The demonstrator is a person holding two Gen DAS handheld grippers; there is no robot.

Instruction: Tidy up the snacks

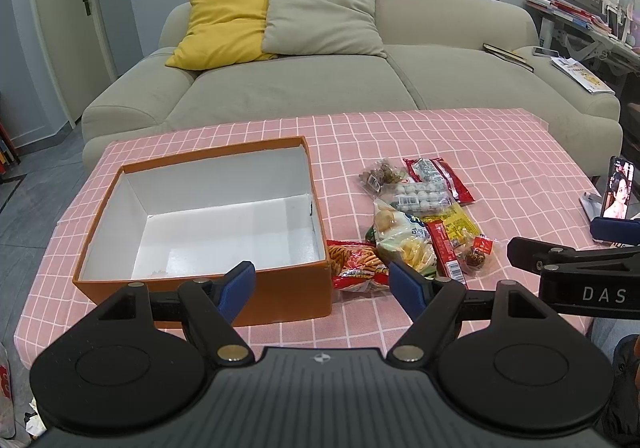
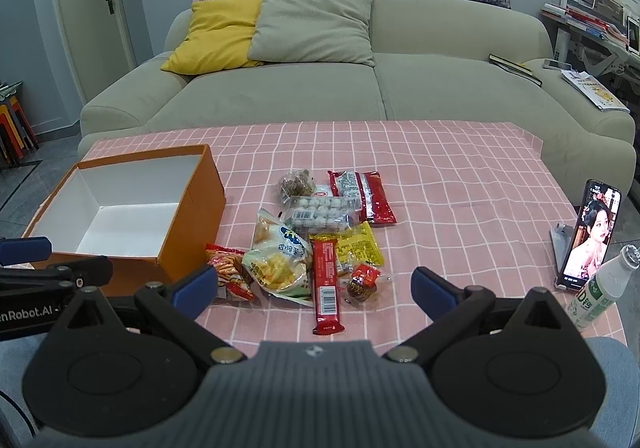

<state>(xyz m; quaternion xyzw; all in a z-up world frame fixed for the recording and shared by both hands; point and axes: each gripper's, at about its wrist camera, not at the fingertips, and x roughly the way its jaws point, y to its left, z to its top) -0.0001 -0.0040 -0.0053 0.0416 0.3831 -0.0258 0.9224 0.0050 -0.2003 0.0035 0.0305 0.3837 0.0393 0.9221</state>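
The left gripper (image 1: 322, 288) hovers with its jaws spread wide and empty above the near corner of the orange box (image 1: 292, 298), which sits open and bare inside on the pink checked tablecloth (image 1: 460, 135). The right gripper (image 2: 314, 290) is likewise agape and holds nothing, poised over the snack pile (image 2: 320, 232) just right of the box, with a red bar (image 2: 326, 284) nearest its blue fingertips (image 2: 434, 294). A phone (image 2: 592, 236) and a bottle (image 2: 600, 290) stand at the table's right.

Open tongs (image 2: 314, 286) hover over snacks (image 2: 320, 232) (beside orange box (image 2: 188, 232)).
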